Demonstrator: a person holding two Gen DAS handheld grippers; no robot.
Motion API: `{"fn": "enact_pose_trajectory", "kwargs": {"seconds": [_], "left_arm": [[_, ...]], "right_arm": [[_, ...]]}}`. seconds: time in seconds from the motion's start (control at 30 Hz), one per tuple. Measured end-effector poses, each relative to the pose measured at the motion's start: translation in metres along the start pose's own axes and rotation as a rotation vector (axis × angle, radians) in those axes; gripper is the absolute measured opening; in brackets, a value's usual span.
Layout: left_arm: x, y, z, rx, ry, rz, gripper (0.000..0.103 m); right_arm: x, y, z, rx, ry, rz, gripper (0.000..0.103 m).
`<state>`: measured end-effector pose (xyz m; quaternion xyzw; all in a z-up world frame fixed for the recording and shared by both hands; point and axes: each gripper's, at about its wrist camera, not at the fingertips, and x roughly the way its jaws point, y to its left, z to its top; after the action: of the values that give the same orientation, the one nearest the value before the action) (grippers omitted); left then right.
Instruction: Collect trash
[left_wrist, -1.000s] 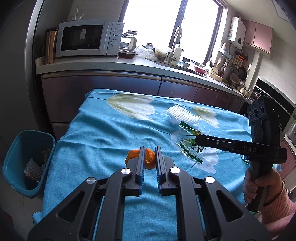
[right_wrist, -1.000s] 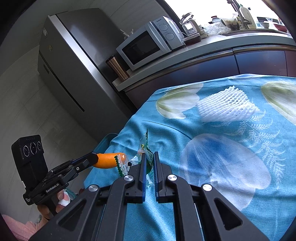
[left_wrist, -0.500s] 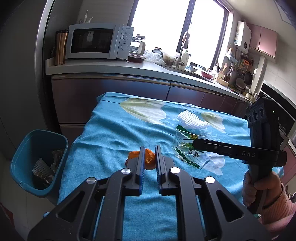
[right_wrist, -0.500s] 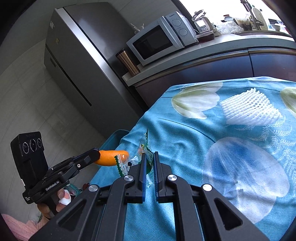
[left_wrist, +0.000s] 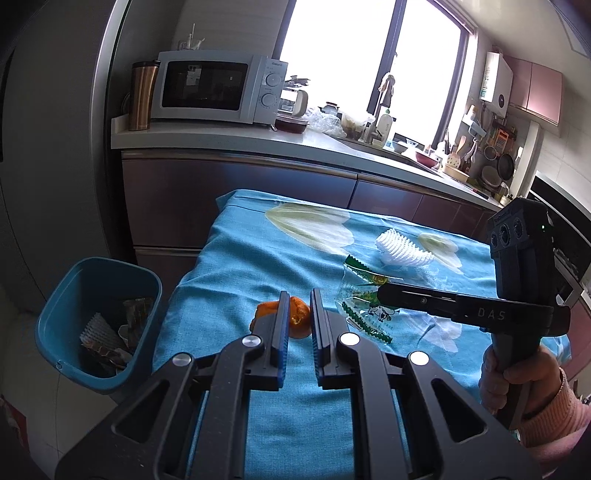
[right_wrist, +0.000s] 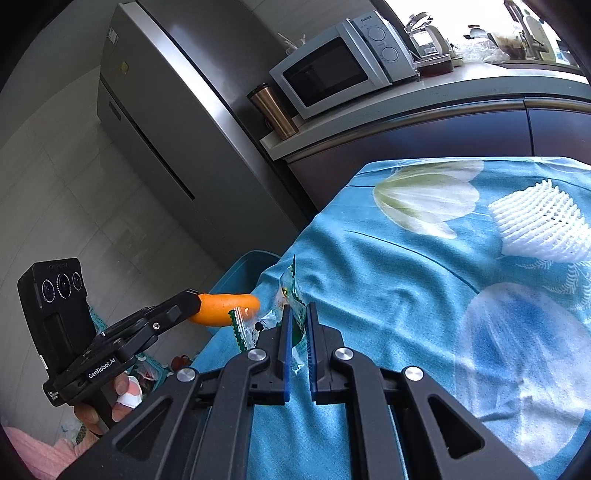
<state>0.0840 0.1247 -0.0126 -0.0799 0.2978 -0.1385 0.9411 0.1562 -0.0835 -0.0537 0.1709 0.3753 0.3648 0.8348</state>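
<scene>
Two handheld grippers carry trash above a table's left edge.
Left gripper (left_wrist: 297, 299) pinches orange peel (left_wrist: 298, 317); right gripper (right_wrist: 298, 314) clamps a clear wrapper (left_wrist: 360, 306); blue bin (left_wrist: 66, 295) below.

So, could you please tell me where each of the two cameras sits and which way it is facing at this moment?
Left wrist: sits on the left gripper, looks along its fingers over the blue tablecloth to the counter and window; shows the right hand.
Right wrist: sits on the right gripper, looks across the table's corner toward the fridge; shows the left hand.
Shared: orange peel, clear wrapper, foam net, microwave, blue bin.
</scene>
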Motion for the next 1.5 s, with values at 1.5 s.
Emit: {"fn": "enact_pose_trajectory", "kwargs": {"seconds": [1.5], "left_arm": [[-0.020, 0.049, 0.009, -0.043, -0.045, 0.100, 0.011]], "right_arm": [[0.065, 0.038, 0.017, -0.101, 0.085, 0.056, 0.006]]}}
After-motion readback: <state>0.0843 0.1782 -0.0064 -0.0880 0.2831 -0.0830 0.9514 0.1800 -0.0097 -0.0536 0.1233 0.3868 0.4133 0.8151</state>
